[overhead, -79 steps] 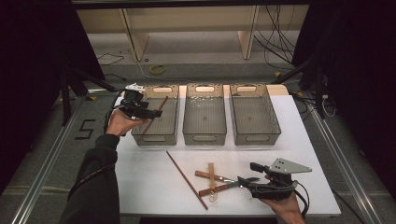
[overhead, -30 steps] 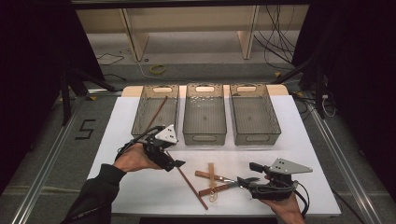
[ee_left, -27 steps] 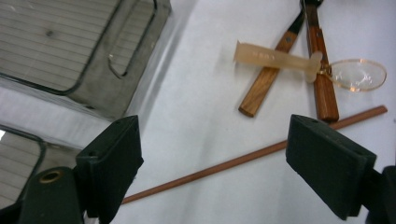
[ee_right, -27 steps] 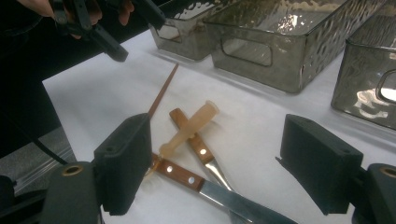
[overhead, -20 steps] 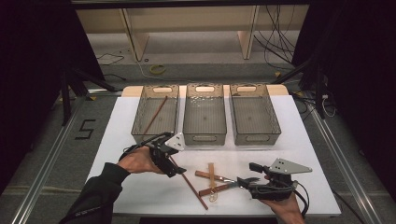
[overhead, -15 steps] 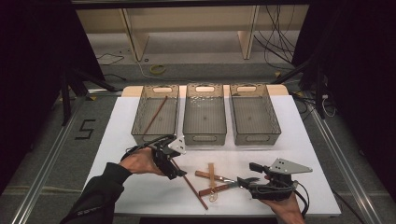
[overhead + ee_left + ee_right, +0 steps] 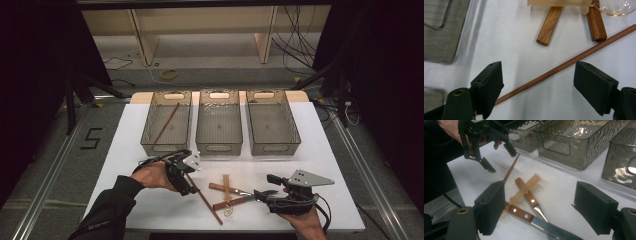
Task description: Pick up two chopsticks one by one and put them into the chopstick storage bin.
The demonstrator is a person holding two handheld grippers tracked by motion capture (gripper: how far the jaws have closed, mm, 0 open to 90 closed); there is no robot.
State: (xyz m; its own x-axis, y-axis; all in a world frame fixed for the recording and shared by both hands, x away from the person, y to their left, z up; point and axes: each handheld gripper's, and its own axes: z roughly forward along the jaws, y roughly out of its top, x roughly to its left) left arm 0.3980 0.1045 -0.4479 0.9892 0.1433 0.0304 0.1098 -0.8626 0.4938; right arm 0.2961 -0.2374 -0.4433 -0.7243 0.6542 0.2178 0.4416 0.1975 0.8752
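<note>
Your left arm wears a black sleeve [image 7: 107,212]; both grippers are black, topped by grey three-cornered plates.

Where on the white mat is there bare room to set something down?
Bare mat: right of the right bin, and between the middle bin and the knives. Crowded: the front centre, with the chopstick, the knives and both tools, left and right.

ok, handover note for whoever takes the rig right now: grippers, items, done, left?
Left gripper: open, jaws either side of the chopstick on the table, not closed.
Right gripper: open, holds nothing, over the pile: two wooden-handled knives and a pale plastic utensil.
Done: one chopstick in the left bin.
Left: second chopstick and the pile; middle bin and right bin look empty.
</note>
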